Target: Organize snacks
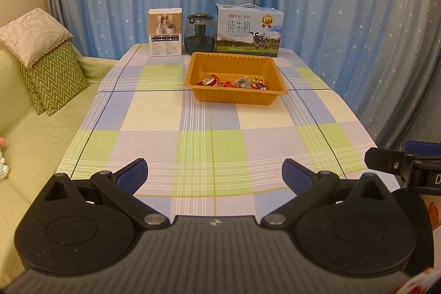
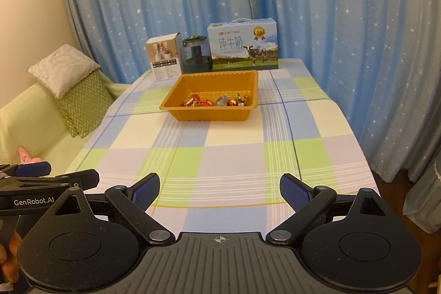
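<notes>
Snacks in bright wrappers lie along the near wall of an orange tray at the far middle of a checked tablecloth. Left gripper and right gripper hang at the near edge, jaws spread wide and holding nothing. With no loose snack visible on the cloth, the sorting looks finished or not begun; any next move calls for a long forward reach.

The orange ribbed plastic tray looks slightly shiny, and the snacks in crinkly foil-look wrappers glint. The checked pastel cloth table cover is matt, a bit creased. The printed cardboard milk carton has a soft sheen. Grippers: matt black plastic, textured blue pads, dull metal pivot pins. The blue star-print curtain is thin fabric.
</notes>
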Action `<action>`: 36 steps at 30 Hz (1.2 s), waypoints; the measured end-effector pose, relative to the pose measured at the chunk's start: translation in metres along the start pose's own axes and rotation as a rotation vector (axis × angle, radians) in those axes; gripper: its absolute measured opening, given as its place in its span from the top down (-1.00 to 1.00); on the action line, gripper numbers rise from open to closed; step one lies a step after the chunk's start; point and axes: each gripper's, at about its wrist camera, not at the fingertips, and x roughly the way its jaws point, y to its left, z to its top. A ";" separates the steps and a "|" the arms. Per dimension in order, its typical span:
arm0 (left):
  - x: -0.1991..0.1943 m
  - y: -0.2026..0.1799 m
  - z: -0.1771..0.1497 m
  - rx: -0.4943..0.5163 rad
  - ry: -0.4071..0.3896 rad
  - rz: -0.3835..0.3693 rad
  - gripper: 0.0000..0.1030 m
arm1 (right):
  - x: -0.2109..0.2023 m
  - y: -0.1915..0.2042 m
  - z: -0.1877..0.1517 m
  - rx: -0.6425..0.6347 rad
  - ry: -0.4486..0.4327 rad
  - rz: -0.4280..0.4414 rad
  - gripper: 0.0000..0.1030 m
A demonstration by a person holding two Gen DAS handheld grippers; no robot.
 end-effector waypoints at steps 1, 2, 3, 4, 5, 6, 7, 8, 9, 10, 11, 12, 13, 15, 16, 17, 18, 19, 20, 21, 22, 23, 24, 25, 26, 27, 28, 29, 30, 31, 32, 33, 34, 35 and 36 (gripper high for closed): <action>0.000 0.000 0.000 -0.001 0.000 0.000 -1.00 | 0.000 0.000 0.000 0.000 0.000 0.001 -0.81; 0.000 0.000 0.000 -0.001 0.000 0.000 -1.00 | 0.000 0.000 0.000 -0.001 0.001 0.002 -0.81; 0.000 0.000 0.000 0.000 0.001 0.000 -1.00 | 0.000 0.000 0.000 0.000 0.001 0.003 -0.81; 0.000 0.000 0.000 -0.001 0.001 0.000 -1.00 | 0.000 0.000 -0.001 -0.001 0.001 0.003 -0.81; 0.000 0.000 0.000 -0.002 0.001 0.000 -1.00 | 0.000 0.000 -0.001 -0.003 0.000 0.002 -0.81; 0.001 0.000 0.000 -0.002 0.003 0.000 -1.00 | 0.000 0.000 -0.001 -0.002 0.000 0.002 -0.81; 0.001 0.000 0.000 -0.001 0.003 0.000 -1.00 | 0.000 0.000 -0.001 -0.001 0.000 0.003 -0.81; 0.001 0.000 0.000 -0.001 0.003 0.000 -1.00 | 0.000 0.000 -0.001 -0.001 0.000 0.003 -0.81; 0.001 0.000 0.000 -0.002 0.003 0.000 -1.00 | 0.000 0.000 -0.001 -0.002 0.001 0.002 -0.81; 0.001 0.000 0.000 -0.001 0.002 -0.001 -1.00 | 0.000 0.000 -0.001 -0.002 0.001 0.002 -0.81; 0.001 0.000 0.000 -0.001 0.002 0.000 -1.00 | 0.000 0.000 -0.001 -0.002 0.001 0.003 -0.81; 0.001 0.000 0.000 -0.001 0.002 0.001 -1.00 | 0.000 0.000 -0.001 -0.003 0.001 0.004 -0.81; 0.001 0.000 0.000 -0.001 0.002 0.000 -1.00 | 0.000 0.001 -0.001 -0.002 0.001 0.004 -0.81; 0.001 0.000 0.000 -0.001 0.003 -0.001 -1.00 | 0.000 0.001 -0.001 -0.004 0.003 0.005 -0.81; 0.001 0.000 0.000 -0.001 0.003 -0.001 -1.00 | 0.000 0.001 0.000 -0.005 0.004 0.005 -0.81; 0.001 0.000 0.000 -0.001 0.004 -0.001 -1.00 | 0.000 0.002 0.000 -0.007 0.004 0.005 -0.81; 0.001 0.000 0.000 -0.001 0.003 -0.001 -1.00 | 0.001 0.002 0.000 -0.007 0.004 0.004 -0.81; 0.002 0.000 0.000 -0.001 0.004 -0.002 -1.00 | 0.001 0.002 0.000 -0.007 0.005 0.003 -0.81; 0.002 0.000 0.000 0.000 0.003 -0.003 -1.00 | 0.001 0.002 0.001 -0.007 0.006 0.003 -0.81; 0.002 0.000 0.000 0.001 0.003 -0.004 -1.00 | 0.001 0.002 0.001 -0.008 0.006 0.003 -0.81; 0.002 0.000 0.000 0.002 0.002 -0.004 -1.00 | 0.001 0.002 0.001 -0.008 0.006 0.002 -0.81; 0.002 0.000 0.001 0.002 0.001 -0.005 -1.00 | 0.001 0.002 0.001 -0.008 0.006 0.002 -0.81; 0.003 0.000 0.001 0.002 0.001 -0.005 -1.00 | 0.001 0.002 0.001 -0.006 0.005 0.003 -0.81; 0.002 0.000 0.001 0.002 0.000 -0.005 -1.00 | 0.001 0.002 0.001 -0.007 0.005 0.003 -0.81; 0.003 -0.001 0.001 0.002 0.000 -0.004 -1.00 | 0.001 0.002 0.001 -0.008 0.005 0.003 -0.81; 0.003 -0.001 0.001 0.003 0.001 -0.003 -1.00 | 0.001 0.002 0.001 -0.008 0.006 0.002 -0.81; 0.003 -0.001 0.001 0.003 0.000 -0.005 -1.00 | 0.002 0.003 0.001 -0.009 0.006 0.002 -0.81; 0.003 -0.001 0.001 0.003 0.001 -0.004 -1.00 | 0.002 0.002 0.002 -0.009 0.006 0.003 -0.81; 0.003 -0.001 0.001 0.003 0.001 -0.004 -1.00 | 0.002 0.003 0.001 -0.008 0.006 0.002 -0.81; 0.003 -0.001 0.001 0.005 0.000 -0.005 -1.00 | 0.002 0.003 0.001 -0.008 0.005 0.002 -0.81; 0.003 -0.001 0.002 0.005 0.000 -0.005 -1.00 | 0.002 0.003 0.001 -0.009 0.005 0.002 -0.81; 0.003 -0.001 0.002 0.004 0.000 -0.005 -1.00 | 0.002 0.003 0.001 -0.008 0.004 0.001 -0.81; 0.003 -0.001 0.002 0.005 0.001 -0.005 -1.00 | 0.002 0.003 0.001 -0.009 0.005 0.001 -0.81; 0.003 -0.002 0.002 0.006 0.000 -0.005 -1.00 | 0.002 0.003 0.001 -0.009 0.004 0.001 -0.81; 0.003 -0.002 0.002 0.005 0.000 -0.005 -1.00 | 0.002 0.003 0.001 -0.009 0.004 0.002 -0.81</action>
